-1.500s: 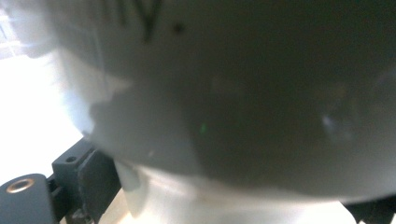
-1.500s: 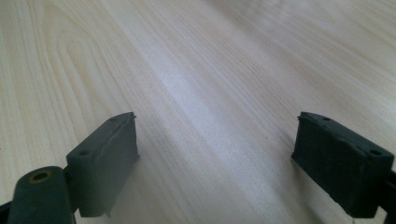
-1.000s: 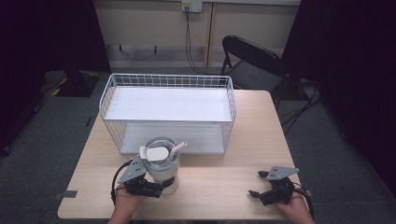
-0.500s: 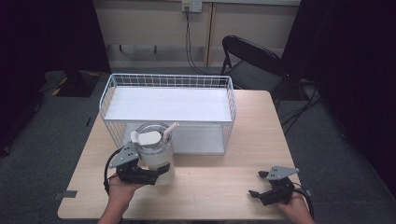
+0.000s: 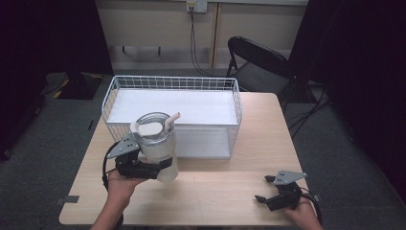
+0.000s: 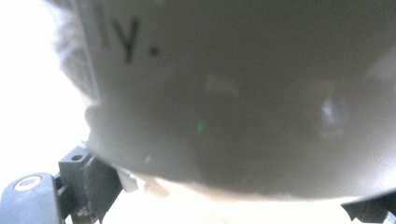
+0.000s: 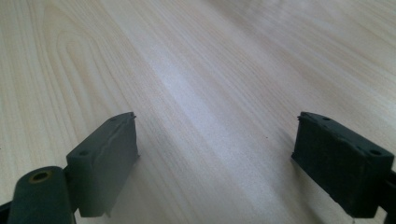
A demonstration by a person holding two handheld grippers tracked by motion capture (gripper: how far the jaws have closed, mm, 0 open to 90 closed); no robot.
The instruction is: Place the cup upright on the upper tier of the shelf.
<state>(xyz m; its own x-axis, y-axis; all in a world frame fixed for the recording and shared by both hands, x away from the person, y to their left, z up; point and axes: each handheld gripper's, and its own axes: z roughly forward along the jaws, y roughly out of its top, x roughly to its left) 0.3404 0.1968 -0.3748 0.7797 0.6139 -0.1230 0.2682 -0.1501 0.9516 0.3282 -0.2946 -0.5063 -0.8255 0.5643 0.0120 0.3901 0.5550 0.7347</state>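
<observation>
Meanwhile left gripper (image 5: 143, 165) fingers clamp the lidded tumbler (image 5: 155, 146) before the basket (image 5: 172, 115); right gripper (image 5: 275, 194) fingers spread, empty.

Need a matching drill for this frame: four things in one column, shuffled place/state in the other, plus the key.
Things:
1. tumbler
2. basket
3. right gripper
4. chair

Places/states:
A. low over the table's near right part, jaws apart, nothing between them
B. on the floor past the table's far right corner
C. on the far half of the table, white wire
D. clamped in the left gripper, in front of the basket

Pairs: 1-D, 2-C, 3-A, 4-B
</observation>
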